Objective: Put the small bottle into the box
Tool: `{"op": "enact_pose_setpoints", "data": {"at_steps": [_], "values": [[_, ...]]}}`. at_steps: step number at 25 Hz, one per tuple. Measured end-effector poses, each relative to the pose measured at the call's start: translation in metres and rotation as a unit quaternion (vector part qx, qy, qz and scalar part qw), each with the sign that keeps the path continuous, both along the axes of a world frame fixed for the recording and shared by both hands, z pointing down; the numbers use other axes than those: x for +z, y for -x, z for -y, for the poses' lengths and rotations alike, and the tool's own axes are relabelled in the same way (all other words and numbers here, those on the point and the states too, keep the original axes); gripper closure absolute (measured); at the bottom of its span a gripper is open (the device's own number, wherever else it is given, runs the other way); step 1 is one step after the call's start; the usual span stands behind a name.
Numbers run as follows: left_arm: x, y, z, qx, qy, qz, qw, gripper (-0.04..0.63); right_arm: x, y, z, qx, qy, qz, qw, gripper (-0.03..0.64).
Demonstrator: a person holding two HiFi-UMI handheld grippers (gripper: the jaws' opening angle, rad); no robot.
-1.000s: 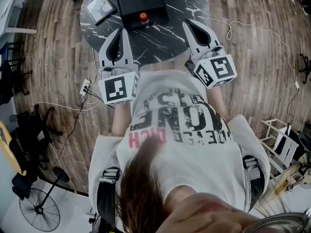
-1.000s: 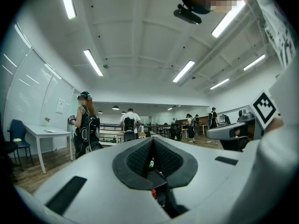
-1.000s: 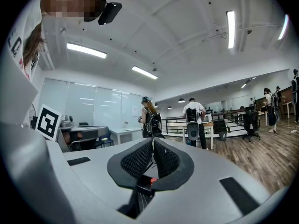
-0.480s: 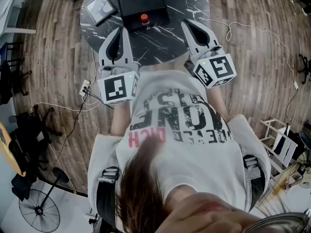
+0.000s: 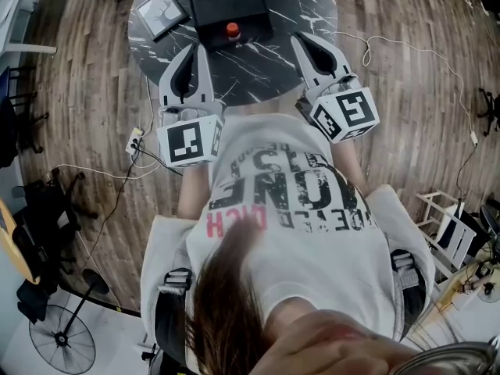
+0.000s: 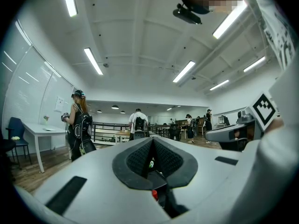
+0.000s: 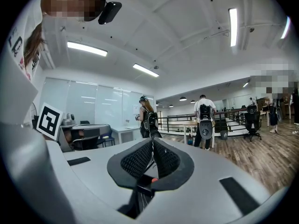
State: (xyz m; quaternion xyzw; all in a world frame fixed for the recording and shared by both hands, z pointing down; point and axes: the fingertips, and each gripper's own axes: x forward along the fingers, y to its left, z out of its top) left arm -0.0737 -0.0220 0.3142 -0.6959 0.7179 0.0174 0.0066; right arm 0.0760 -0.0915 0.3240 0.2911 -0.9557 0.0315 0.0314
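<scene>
Jaws on both grippers are shut, pads meeting at the tips, nothing held. We see the left gripper (image 5: 195,49) and right gripper (image 5: 302,39) level, side by side over the near edge of the round marble table (image 5: 250,73), tips aimed across it. Bottle (image 5: 231,30), red cap, stands ahead of the jaws, between the two tip lines, closer to the left tips, apart from both. It is at the near edge of the black box (image 5: 230,6); we cannot tell if it is inside or just in front. Box lies ahead of the gap between the grippers. Ahead and left of the left jaws, a framed panel (image 5: 162,12) lies just beside the box, turned at an angle. Each gripper view shows its own ribbed black pads (image 6: 138,160) closed to a point, with a red spot (image 6: 154,195) low in the slot beneath them. Beyond the left jaws we see a person with a backpack (image 6: 78,129) to the left and another person (image 6: 138,122) straight ahead by a railing (image 6: 105,127). Behind the jaws, marker cubes (image 5: 191,141) sit near the holder's printed shirt (image 5: 289,186). Wood floor (image 5: 406,69), cables (image 5: 101,174) and a fan (image 5: 62,338) lie off the table.
</scene>
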Motion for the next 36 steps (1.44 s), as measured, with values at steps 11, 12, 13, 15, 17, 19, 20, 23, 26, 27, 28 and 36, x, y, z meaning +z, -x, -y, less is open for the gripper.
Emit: {"op": "enact_pose_setpoints", "data": {"at_steps": [11,12,13,15,17,19,20,23,26,27,28,36], "values": [[-0.001,-0.007,0.005,0.008,0.000,-0.001,1.0000,0.592,-0.002,-0.007,0.002,0.005,-0.004,-0.001,1.000,0.607],[-0.001,-0.008,0.006,0.009,0.000,-0.001,1.0000,0.592,-0.002,-0.007,0.003,0.006,-0.005,-0.002,1.000,0.607],[-0.001,-0.009,0.007,0.011,0.000,0.000,0.9999,0.592,-0.002,-0.008,0.003,0.006,-0.006,-0.003,1.000,0.607],[-0.001,-0.010,0.007,0.014,0.001,0.000,0.9999,0.592,-0.002,-0.010,0.003,0.008,-0.006,-0.003,1.000,0.607],[-0.001,-0.012,0.007,0.015,0.001,0.001,0.9999,0.592,-0.002,-0.011,0.003,0.010,-0.006,-0.003,1.000,0.607],[-0.002,-0.012,0.007,0.016,0.000,0.001,0.9999,0.592,-0.001,-0.012,0.002,0.011,-0.006,-0.004,1.000,0.607],[-0.001,-0.012,0.007,0.016,0.000,0.001,0.9999,0.592,-0.001,-0.012,0.002,0.012,-0.006,-0.004,1.000,0.607],[0.000,-0.012,0.006,0.016,0.002,0.000,0.9999,0.592,-0.001,-0.011,0.002,0.013,-0.005,-0.002,1.000,0.607],[0.003,-0.010,0.004,0.015,0.005,-0.003,0.9999,0.592,0.000,-0.010,0.000,0.013,-0.006,-0.002,1.000,0.607],[0.004,-0.010,0.002,0.015,0.007,-0.003,0.9999,0.592,0.000,-0.010,-0.002,0.012,-0.006,-0.002,1.000,0.607],[0.005,-0.010,0.000,0.015,0.008,-0.004,0.9998,0.591,-0.001,-0.009,-0.003,0.012,-0.006,-0.002,1.000,0.607],[0.008,-0.003,-0.010,0.010,0.009,-0.009,0.9999,0.592,0.002,-0.002,-0.014,0.006,-0.005,-0.004,1.000,0.607]]}}
